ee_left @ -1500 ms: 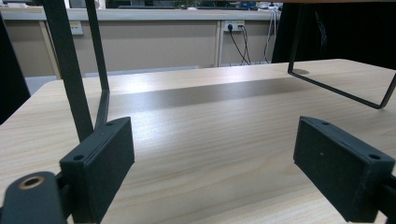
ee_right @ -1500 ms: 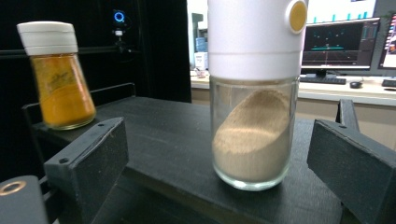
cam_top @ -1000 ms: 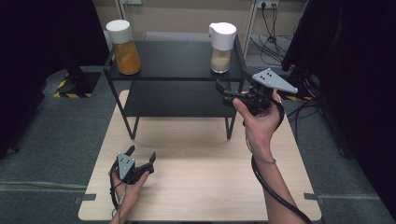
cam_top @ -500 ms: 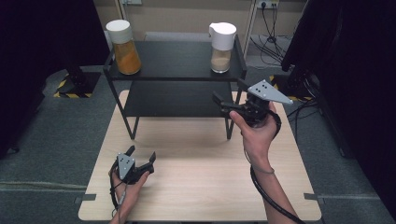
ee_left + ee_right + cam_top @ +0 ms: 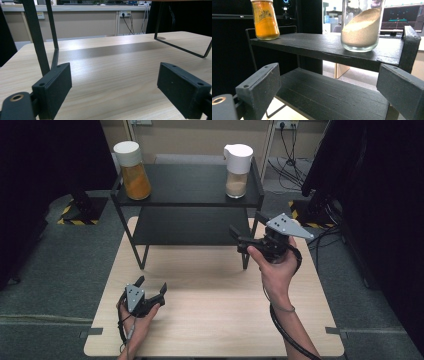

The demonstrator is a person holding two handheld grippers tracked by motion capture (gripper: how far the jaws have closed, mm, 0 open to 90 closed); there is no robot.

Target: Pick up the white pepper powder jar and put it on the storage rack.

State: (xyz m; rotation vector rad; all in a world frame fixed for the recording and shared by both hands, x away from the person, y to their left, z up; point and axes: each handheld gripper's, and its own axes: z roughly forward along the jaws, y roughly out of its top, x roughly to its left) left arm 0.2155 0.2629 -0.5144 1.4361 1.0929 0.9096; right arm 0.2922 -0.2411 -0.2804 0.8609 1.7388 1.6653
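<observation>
A black two-tier shelf (image 5: pixel 190 185) stands at the far half of the wooden table (image 5: pixel 210 320). On its top tier are an orange-powder jar (image 5: pixel 131 172) at the left and a beige-powder jar (image 5: pixel 237 167) with a white lid at the right. My right gripper (image 5: pixel 247 227) is held in the air at the shelf's front right corner, open and empty. In the right gripper view its jaws (image 5: pixel 328 87) face the shelf (image 5: pixel 324 46), with the orange jar (image 5: pixel 265 20) and beige jar (image 5: pixel 362 27) above. My left gripper (image 5: pixel 151 284) rests low at the table's front left, open (image 5: pixel 112 90).
The shelf's thin metal legs (image 5: pixel 37 42) stand on the table just ahead of the left gripper. A bare lower tier (image 5: pixel 332 92) lies under the top one. Black curtains flank the table, and cables and stand bases lie on the floor at the right.
My right gripper has drifted a little down and toward the near side, staying open by the shelf's right front corner. The left gripper has not moved.
</observation>
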